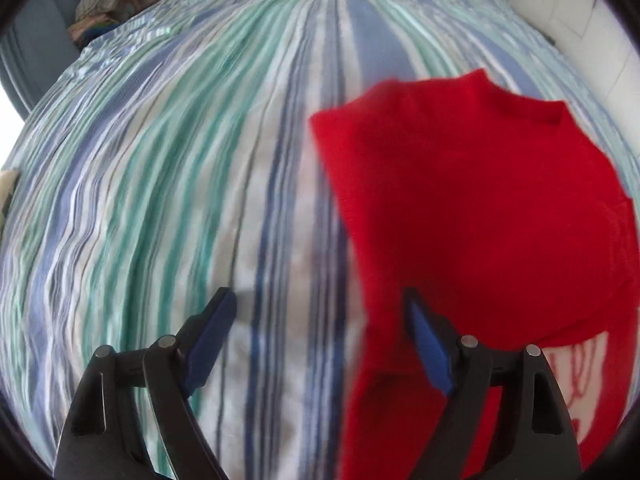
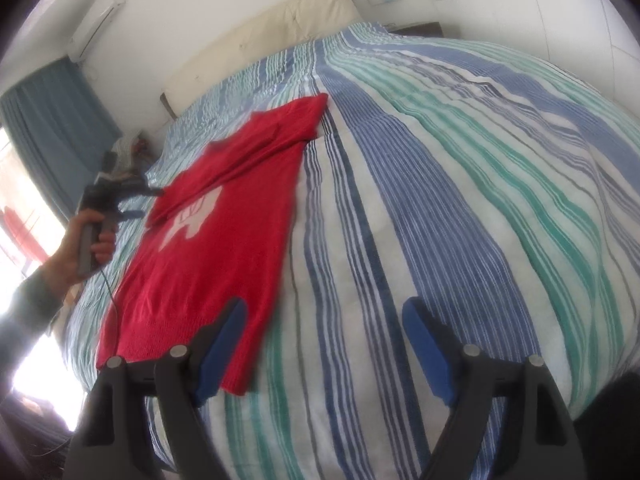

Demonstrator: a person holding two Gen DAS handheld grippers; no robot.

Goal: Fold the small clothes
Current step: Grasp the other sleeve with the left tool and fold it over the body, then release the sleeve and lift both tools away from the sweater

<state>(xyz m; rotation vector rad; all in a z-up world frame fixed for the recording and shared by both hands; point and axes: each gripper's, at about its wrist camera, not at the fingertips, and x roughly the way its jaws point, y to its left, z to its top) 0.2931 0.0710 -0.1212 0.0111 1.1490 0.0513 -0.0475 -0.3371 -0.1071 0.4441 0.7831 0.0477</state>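
Red knitted sweater (image 2: 224,216) with a white motif on its chest, spread flat on the blue, green and white striped bed cover (image 2: 440,200), left of centre in the right wrist view, hem toward the lower edge, neck toward the upper middle. One sleeve folded across the chest, half covering the motif: judged a fold partway done, body not yet folded. Laid flat probably so that edges can be pinched and carried over cleanly.

Left claw (image 1: 320,340) spread wide, nothing between its blue pads; right-hand pad over red fabric at lower right of the left wrist view, contact impossible to tell. Seen also at the left edge of the right wrist view, held by a hand (image 2: 90,240) just beside the folded sleeve.

Right claw (image 2: 324,344) likewise spread and empty, hovering near the hem corner, apparently ready for it.

No containers in view; only a blurred heap of clothes (image 1: 106,4) at upper left of the left wrist view.
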